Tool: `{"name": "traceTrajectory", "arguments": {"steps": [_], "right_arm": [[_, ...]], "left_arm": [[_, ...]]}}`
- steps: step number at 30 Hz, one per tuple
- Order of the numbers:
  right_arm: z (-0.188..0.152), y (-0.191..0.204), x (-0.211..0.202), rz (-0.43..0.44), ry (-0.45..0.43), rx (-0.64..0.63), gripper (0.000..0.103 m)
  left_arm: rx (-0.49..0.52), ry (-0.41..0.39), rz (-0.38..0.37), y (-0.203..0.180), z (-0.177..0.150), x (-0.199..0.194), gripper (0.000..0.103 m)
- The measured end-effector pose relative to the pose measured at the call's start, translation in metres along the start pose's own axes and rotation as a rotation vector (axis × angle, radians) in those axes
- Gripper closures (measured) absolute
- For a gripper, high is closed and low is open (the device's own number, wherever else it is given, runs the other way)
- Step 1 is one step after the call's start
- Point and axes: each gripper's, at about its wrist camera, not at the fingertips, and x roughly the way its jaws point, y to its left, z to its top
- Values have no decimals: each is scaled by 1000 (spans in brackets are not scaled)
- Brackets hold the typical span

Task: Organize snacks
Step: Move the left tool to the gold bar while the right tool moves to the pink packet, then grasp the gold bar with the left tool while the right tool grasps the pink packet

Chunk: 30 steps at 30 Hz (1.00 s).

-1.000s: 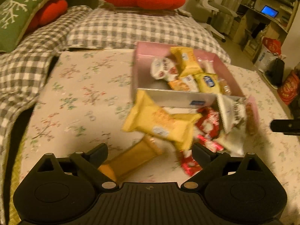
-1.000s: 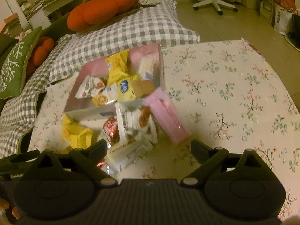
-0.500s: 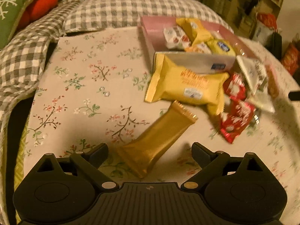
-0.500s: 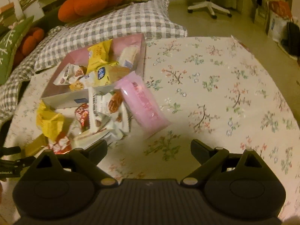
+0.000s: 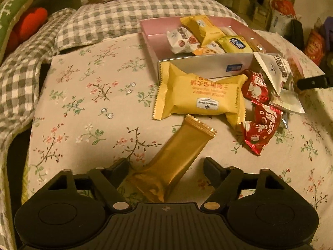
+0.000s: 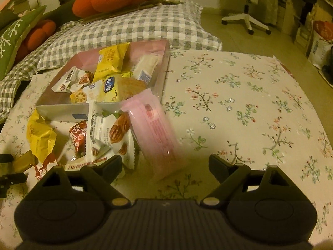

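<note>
Left gripper [image 5: 165, 164] jaws closing around the gold bar [image 5: 177, 158], now down between them, pads not visibly pressing yet. Right gripper [image 6: 165, 162] jaws also closing, dropped low over the pink packet [image 6: 157, 131], still apart. Both picks look imminent; 2 loose snacks would then go to the pink box [image 5: 149, 39] just behind.
</note>
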Motion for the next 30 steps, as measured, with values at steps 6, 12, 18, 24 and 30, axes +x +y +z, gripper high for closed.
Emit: {"name": "traceTrajectory", "arguments": {"steps": [6, 12, 18, 24, 30], "right_arm": [[3, 3, 7, 11, 5, -3, 30], [3, 5, 7, 6, 3, -6, 49], [2, 4, 4, -8, -6, -11, 66], [-1, 8, 1, -5, 1, -35, 74], [-3, 9, -8, 25, 9, -21, 74]], "left_arm": [[9, 12, -7, -4, 6, -2, 54], [-11, 21, 2, -9, 11, -1, 72], [-54, 15, 16, -14, 12, 0, 75], [-109, 18, 16, -17, 12, -2, 76], [-157, 22, -1, -20, 9, -8, 76]]}}
